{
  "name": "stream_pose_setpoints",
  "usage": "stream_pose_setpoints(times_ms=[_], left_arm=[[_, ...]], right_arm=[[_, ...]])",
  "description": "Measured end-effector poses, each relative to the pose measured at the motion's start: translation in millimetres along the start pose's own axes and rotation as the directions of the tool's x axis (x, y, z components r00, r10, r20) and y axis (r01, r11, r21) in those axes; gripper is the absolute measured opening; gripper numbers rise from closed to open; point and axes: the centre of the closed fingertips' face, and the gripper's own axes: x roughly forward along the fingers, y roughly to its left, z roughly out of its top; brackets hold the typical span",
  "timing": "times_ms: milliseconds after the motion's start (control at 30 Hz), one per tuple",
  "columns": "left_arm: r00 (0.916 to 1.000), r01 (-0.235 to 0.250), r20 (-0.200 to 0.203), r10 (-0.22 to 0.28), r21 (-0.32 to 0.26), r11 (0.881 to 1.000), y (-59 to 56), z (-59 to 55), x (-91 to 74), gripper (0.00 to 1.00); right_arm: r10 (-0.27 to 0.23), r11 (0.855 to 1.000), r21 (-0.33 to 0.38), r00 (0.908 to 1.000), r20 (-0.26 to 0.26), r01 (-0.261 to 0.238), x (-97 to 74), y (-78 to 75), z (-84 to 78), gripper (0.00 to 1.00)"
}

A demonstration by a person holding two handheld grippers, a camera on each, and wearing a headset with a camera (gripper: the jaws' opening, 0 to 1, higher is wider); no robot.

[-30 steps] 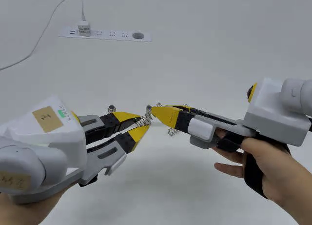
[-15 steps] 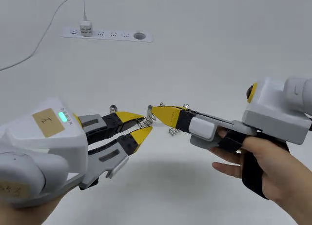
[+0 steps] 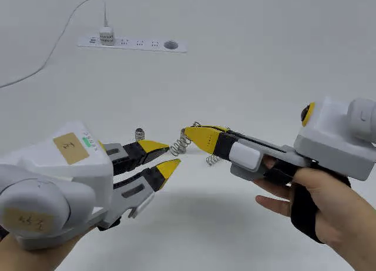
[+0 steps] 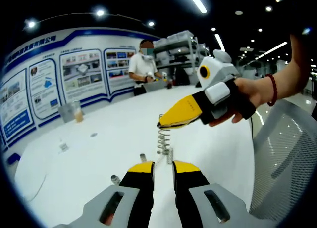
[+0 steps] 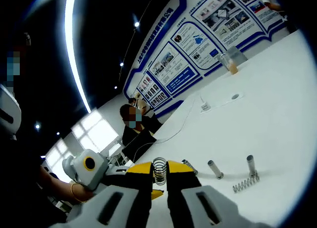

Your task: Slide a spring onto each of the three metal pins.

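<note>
Head view: near the middle of the desk (image 3: 264,65), the right hand-held gripper (image 3: 188,133) pinches a spring (image 3: 182,143). The left hand-held gripper (image 3: 172,155) hangs released and empty.

Left gripper view: the spring dangles by a pin (image 4: 170,156), and a skewed approach could flick it free.

Right gripper view adds bare pins (image 5: 215,169) and a loose spring (image 5: 246,184).

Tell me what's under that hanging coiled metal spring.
Just under the coiled metal spring, held by the right gripper, a short metal pin rises. The left gripper's yellow tip covers the pin's base; whether it is inside the coil is unclear.
</note>
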Motion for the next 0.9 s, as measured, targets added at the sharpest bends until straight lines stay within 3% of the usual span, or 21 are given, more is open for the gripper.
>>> stream_pose_setpoints(times_ms=[167, 233, 500, 633, 900], left_arm=[[0.9992, -0.013, -0.037, 0.011, -0.045, 0.999, 2.9, -13.0, -2.9, 0.20], [0.9990, -0.014, -0.043, 0.011, -0.063, 0.998, 2.9, -15.7, -3.5, 0.24], [0.9972, -0.029, -0.072, 0.022, -0.092, 0.995, 2.3, -25.2, -5.3, 0.37], [0.9954, -0.044, -0.089, 0.036, -0.092, 0.995, 3.4, -30.3, -6.6, 0.42], [0.9941, -0.078, -0.085, 0.068, -0.115, 0.990, 9.4, -32.1, -8.3, 0.54]], right_arm=[[-0.046, 0.993, -0.112, 0.9988, 0.019, 0.048, -0.8, -7.3, 8.5, 0.11], [-0.053, 0.991, -0.124, 0.9983, 0.023, 0.056, -0.8, -8.1, 9.8, 0.11], [-0.107, 0.964, -0.241, 0.9936, 0.036, 0.112, 1.7, -17.6, 15.3, 0.11], [-0.127, 0.939, -0.319, 0.9917, 0.022, 0.127, 5.2, -21.8, 14.5, 0.11], [-0.172, 0.870, -0.473, 0.9848, -0.019, 0.143, 16.4, -30.9, 12.3, 0.11]])
